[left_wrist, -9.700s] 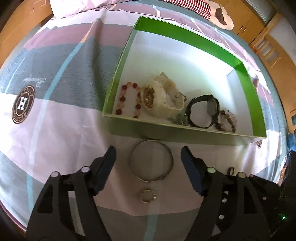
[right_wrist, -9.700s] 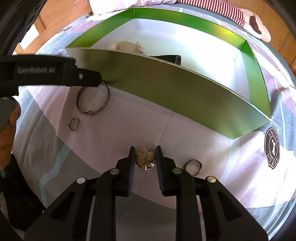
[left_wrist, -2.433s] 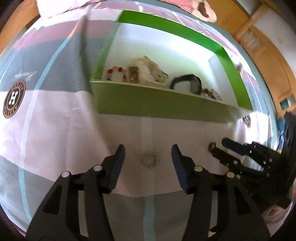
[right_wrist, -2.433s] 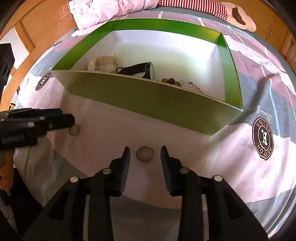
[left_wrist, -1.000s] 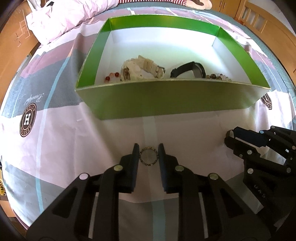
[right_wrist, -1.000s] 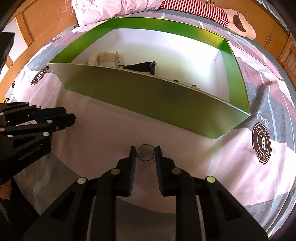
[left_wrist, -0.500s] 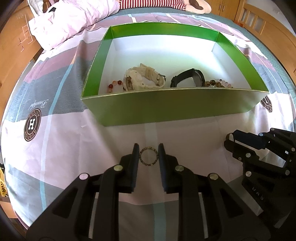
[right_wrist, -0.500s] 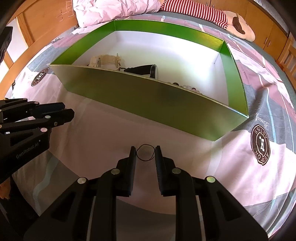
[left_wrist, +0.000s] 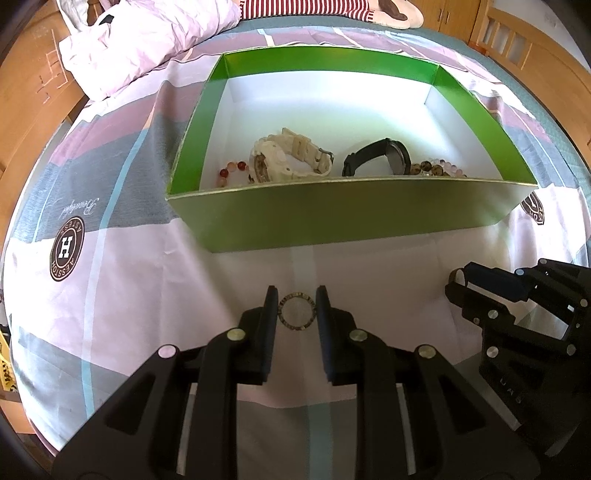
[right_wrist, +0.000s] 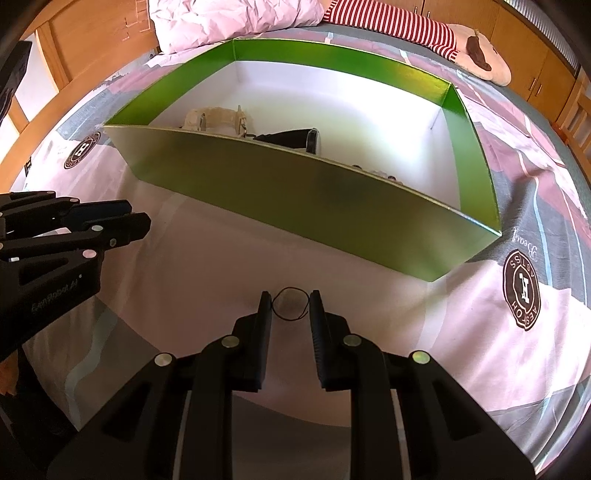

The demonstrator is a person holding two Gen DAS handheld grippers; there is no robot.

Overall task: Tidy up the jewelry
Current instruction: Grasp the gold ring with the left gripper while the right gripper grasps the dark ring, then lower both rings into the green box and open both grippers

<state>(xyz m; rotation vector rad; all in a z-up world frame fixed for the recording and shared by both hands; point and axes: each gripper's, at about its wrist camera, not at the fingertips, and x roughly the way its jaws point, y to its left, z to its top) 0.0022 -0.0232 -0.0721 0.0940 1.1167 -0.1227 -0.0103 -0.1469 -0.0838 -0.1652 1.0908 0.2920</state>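
Observation:
My left gripper is shut on a small silver ring, held flat between the pads above the bedspread. My right gripper is shut on a thin dark wire ring. Beyond both stands a green box with a white inside, also seen in the right wrist view as the green box. A cream watch, a black watch, a red bead bracelet and a brown bead bracelet lie along its near wall. Each gripper shows in the other's view, at the side.
The box sits on a bed with a pink, grey and white patchwork cover. A crumpled pink quilt and a red-striped plush lie behind the box. Wooden furniture rings the bed.
A couple of seconds ago both grippers stood open around their rings on the cover; they have since closed on them. Over the last second neither has moved.

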